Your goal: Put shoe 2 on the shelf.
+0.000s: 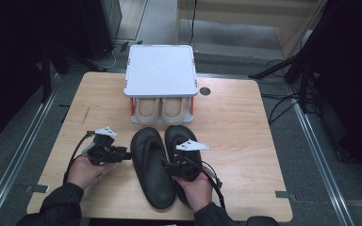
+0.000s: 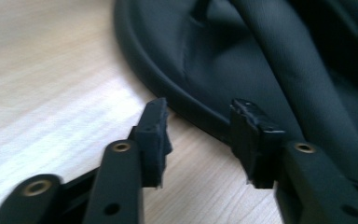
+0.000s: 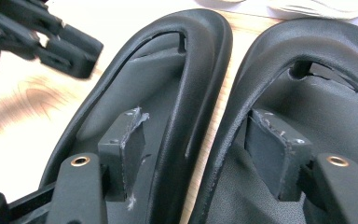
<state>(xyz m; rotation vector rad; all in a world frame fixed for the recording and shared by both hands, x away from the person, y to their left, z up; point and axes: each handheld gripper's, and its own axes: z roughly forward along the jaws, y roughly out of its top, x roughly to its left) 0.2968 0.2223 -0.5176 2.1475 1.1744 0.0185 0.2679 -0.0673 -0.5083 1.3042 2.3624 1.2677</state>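
Slippers: pair of black slippers, left slipper (image 1: pixel 152 165) and right slipper (image 1: pixel 183 141), side by side near the counter (image 1: pixel 245 122) front edge, long axes running front to back.
Left claw (image 1: pixel 126 154): jaws partly open, nothing held, straddling the left slipper's outer rim (image 2: pixel 186 105) from its left side; nearer hand for that slipper.
Right claw (image 1: pixel 167 165): jaws wide, one in each slipper, bridging the two inner rims (image 3: pixel 214 107); no grip seen.
Rack: white shoe rack (image 1: pixel 160 70) at the back edge, beige pair (image 1: pixel 161 109) inside.
Writing: none readable.
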